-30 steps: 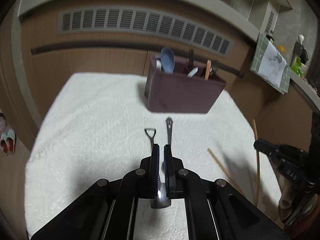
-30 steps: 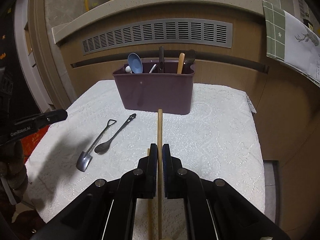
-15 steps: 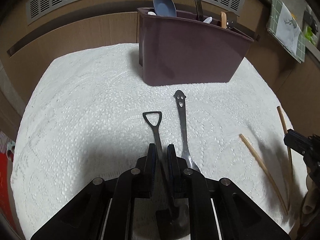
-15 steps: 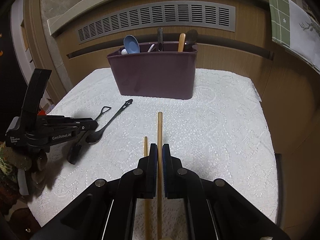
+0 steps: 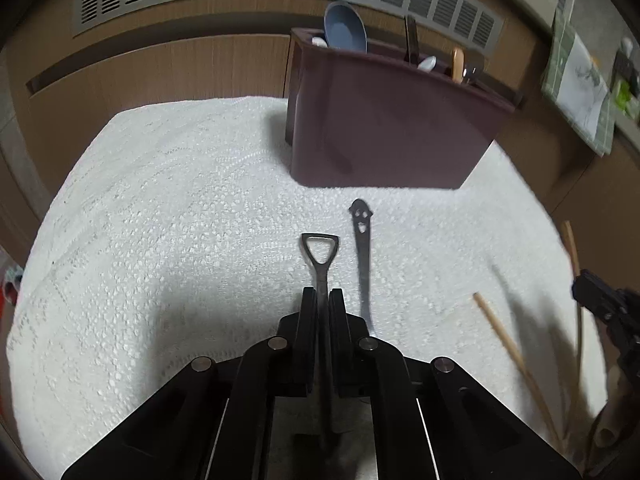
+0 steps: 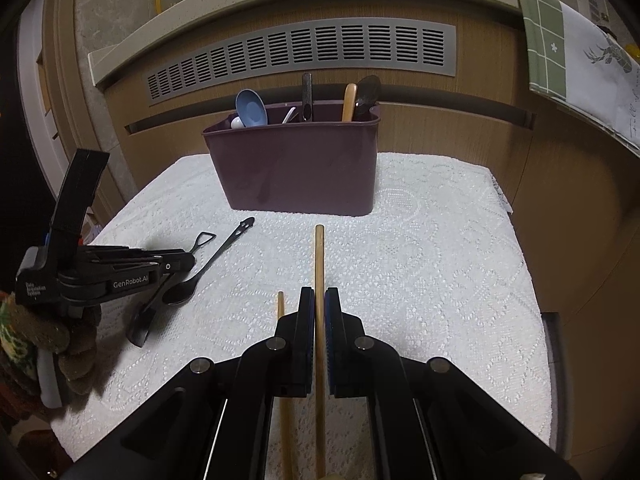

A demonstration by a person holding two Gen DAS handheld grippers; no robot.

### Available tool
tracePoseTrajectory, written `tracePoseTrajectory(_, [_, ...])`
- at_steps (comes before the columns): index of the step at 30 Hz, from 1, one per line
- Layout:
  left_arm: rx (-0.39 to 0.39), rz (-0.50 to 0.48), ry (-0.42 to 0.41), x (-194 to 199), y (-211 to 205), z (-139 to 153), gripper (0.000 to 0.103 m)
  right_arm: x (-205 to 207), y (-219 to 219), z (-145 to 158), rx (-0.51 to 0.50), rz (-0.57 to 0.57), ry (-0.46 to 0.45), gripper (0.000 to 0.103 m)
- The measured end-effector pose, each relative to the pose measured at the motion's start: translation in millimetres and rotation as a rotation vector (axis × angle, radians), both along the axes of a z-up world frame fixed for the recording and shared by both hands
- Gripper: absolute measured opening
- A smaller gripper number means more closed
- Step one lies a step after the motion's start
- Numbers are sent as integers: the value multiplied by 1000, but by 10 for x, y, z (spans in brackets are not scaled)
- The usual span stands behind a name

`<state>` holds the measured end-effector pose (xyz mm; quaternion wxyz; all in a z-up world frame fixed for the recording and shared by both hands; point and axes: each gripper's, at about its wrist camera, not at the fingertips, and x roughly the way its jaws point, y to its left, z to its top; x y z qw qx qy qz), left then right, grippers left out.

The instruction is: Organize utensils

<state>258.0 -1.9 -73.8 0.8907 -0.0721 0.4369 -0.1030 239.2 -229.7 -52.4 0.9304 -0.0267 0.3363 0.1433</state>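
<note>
My left gripper [image 5: 320, 292] is down on the white cloth, its jaws closing onto the flat handle of a metal shovel-shaped spoon [image 5: 320, 248], with the pads pressing on it. The spoon's loop end sticks out ahead of the fingertips. A dark spoon with a face cut-out [image 5: 362, 232] lies just to its right. My right gripper [image 6: 319, 294] is shut on a wooden chopstick [image 6: 319, 256] that points at the maroon utensil caddy [image 6: 296, 168]. A second chopstick [image 6: 281, 308] lies on the cloth just left of that gripper. The right wrist view shows the left gripper [image 6: 188, 260] at the left.
The caddy [image 5: 384, 132] stands at the back of the cloth-covered table [image 6: 440, 260] and holds a blue spoon, a wooden utensil and dark handles. Wooden cabinet fronts with a vent grille rise behind it. A green-checked towel [image 6: 560, 48] hangs at the right.
My left gripper came down over the two spoons, opened around the shovel spoon's handle and closed on it. The right gripper kept its chopstick and barely moved.
</note>
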Motion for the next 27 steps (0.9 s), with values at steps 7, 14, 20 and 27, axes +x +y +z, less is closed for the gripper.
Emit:
tracePoseTrajectory(7, [-118,-12,-162,-373,90,558,2,-54,-65,191,69,-2,-44,5])
tracePoseTrajectory(14, [-125,-25,-247,-439,101,842,0,-58,-24,297,92,8,-66,5])
tracePoseTrajectory(20, [-98,-36,-223,-430,70,824,0,-55,-31,302,73,4,-68,5])
tracePoseTrajectory(27, [-136,-92,-122,-365,-31,448,5,-64,-102,222,61,-15,-53,5])
